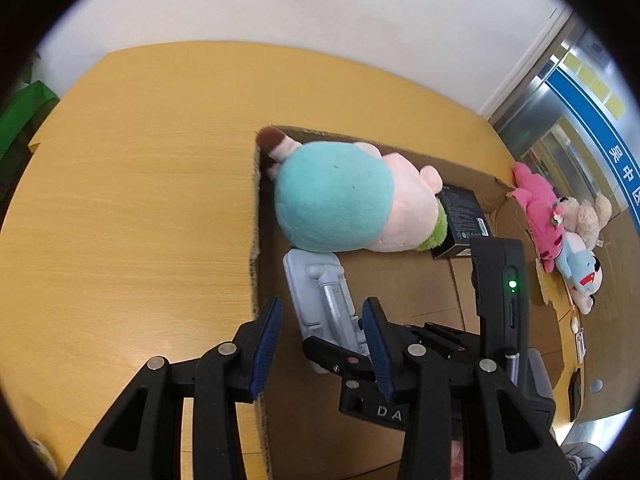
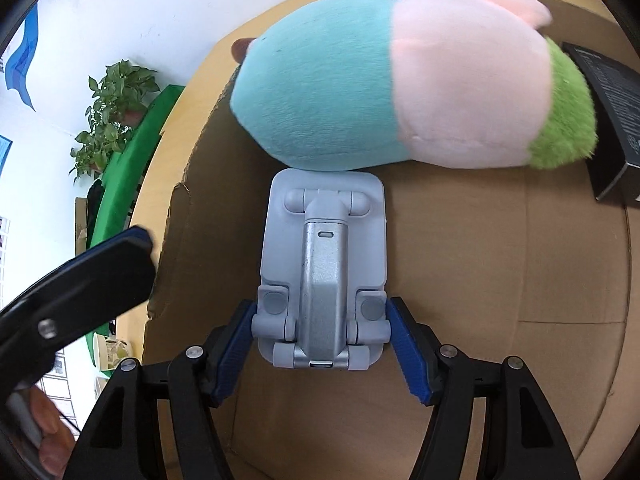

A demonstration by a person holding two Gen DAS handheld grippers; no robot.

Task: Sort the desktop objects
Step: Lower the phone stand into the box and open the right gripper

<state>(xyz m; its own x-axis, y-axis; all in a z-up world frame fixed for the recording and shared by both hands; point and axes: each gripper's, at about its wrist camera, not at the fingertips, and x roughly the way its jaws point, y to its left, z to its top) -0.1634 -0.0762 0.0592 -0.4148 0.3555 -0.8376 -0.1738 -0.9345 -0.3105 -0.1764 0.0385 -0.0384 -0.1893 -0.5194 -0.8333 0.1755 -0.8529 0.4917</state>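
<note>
Cardboard box [image 2: 460, 280] is holding the grey phone stand [image 2: 324, 268] just below the plush toy [image 2: 400, 92], the right gripper [image 2: 322, 340] seemingly clamping its near end for placing, the left gripper [image 1: 320, 344] hovering spread, release coming next.

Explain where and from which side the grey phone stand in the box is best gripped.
Grip the phone stand across its narrow hinged end, from the near side, as the right gripper does. It lies flat with straight parallel side edges there, while the plush toy blocks the far end.
</note>
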